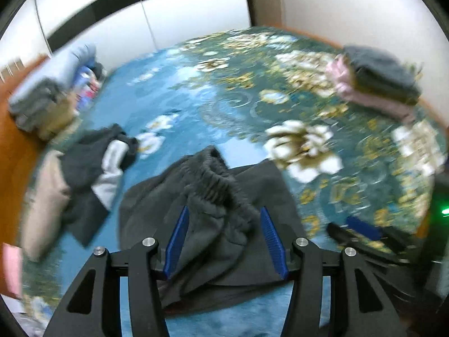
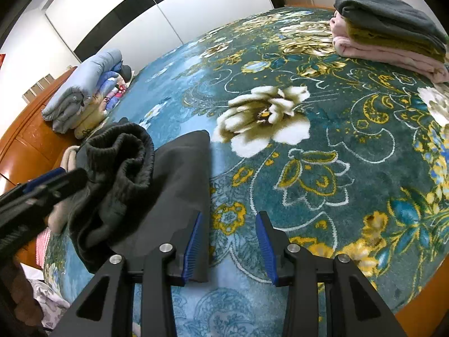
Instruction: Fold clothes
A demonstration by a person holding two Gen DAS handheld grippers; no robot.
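Observation:
Dark grey trousers (image 1: 213, 219) with a gathered elastic waistband lie bunched on the floral teal bedspread (image 1: 174, 90). My left gripper (image 1: 224, 213) is open, its blue pads on either side of the bunched waistband. In the right wrist view the same trousers (image 2: 157, 185) lie left of my right gripper (image 2: 228, 219), which is open and empty; its left pad is at the fabric's right edge. The left gripper also shows there at the far left (image 2: 53, 179), over the waistband. The right gripper shows blurred in the left wrist view (image 1: 362, 227).
A folded stack of grey, olive and pink clothes (image 2: 390, 28) sits at the far right of the bedspread (image 2: 308, 168). A loose pile of dark, white and beige clothes (image 1: 81, 174) lies to the left. Folded quilts (image 2: 84, 90) sit by the wooden headboard (image 2: 25, 146). White wardrobe doors stand behind.

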